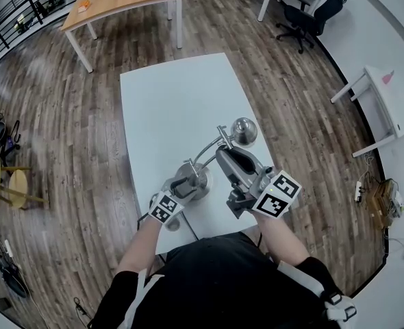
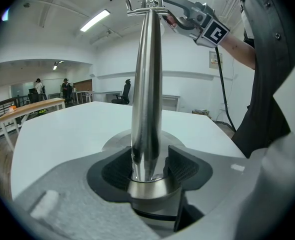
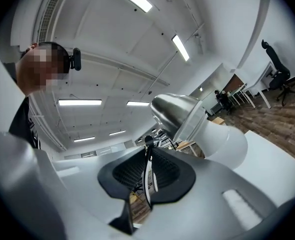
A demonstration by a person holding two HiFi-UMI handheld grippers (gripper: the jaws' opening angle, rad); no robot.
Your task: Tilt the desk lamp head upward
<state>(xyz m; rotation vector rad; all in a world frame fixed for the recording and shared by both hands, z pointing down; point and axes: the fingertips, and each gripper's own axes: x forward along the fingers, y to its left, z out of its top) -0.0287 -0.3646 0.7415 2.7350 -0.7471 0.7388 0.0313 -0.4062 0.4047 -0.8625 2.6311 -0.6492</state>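
My left gripper (image 2: 147,166) clamps the polished steel lamp stem (image 2: 146,84) — my right gripper (image 3: 147,171) pinches a thin dark rod (image 3: 147,146) by the chrome dome head (image 3: 180,114); next, lift gently.

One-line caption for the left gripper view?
Left gripper clamps the chrome lamp stem low down; right gripper at its top.

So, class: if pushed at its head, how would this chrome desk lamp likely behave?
The desk lamp likely tips easily: a tall slim stem, clamped low by the left tongs, on a small round base. Its polished metal looks stiff and probably slippery.
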